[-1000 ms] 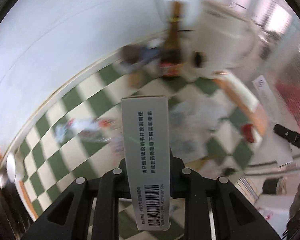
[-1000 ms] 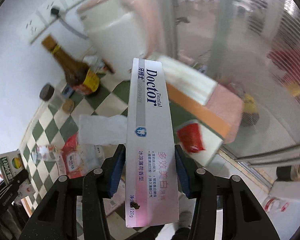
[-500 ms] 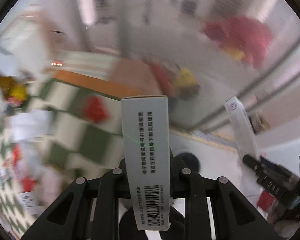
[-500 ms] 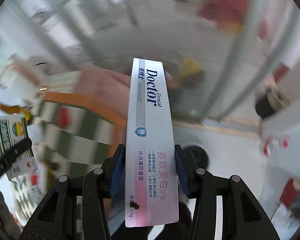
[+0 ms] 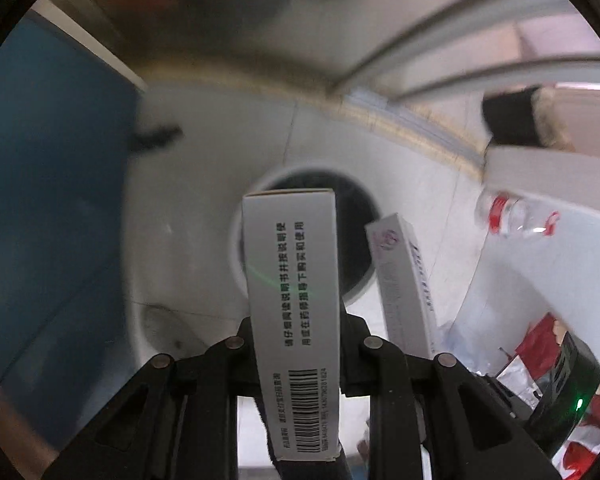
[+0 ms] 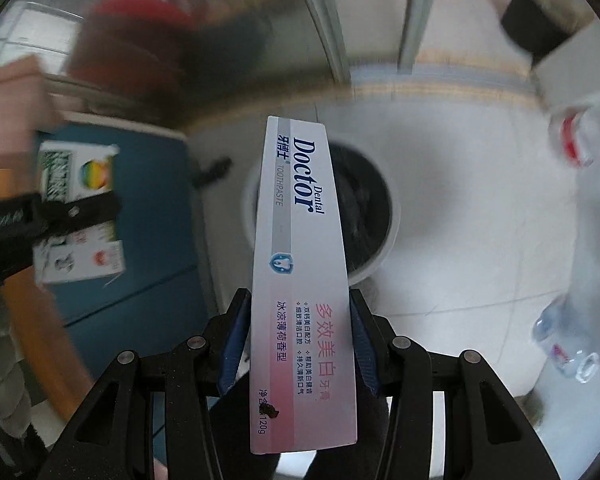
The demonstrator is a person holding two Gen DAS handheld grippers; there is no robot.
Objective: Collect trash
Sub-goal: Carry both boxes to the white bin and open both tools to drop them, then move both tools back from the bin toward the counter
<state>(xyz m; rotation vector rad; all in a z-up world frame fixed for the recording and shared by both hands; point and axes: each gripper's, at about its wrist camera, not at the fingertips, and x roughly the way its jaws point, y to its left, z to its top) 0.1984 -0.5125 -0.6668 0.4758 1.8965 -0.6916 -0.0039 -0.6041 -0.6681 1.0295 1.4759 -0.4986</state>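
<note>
Since both are empty-looking cardboard cartons, I'd guess they're light, stiff and easy to crush, so pinching across the narrow faces near the bottom end seems right: the left gripper (image 5: 296, 344) has its jaws closed on the white barcode box (image 5: 294, 292) and the right gripper (image 6: 300, 340) has its jaws clamped on the Dental Doctor toothpaste box (image 6: 301, 264). Each box's long axis runs straight out along the fingers, its far end pointing down toward the dark-lined round trash bin (image 6: 373, 204) on the pale tile floor (image 6: 479, 216), with both boxes hanging in the air roughly above the bin's mouth.
</note>
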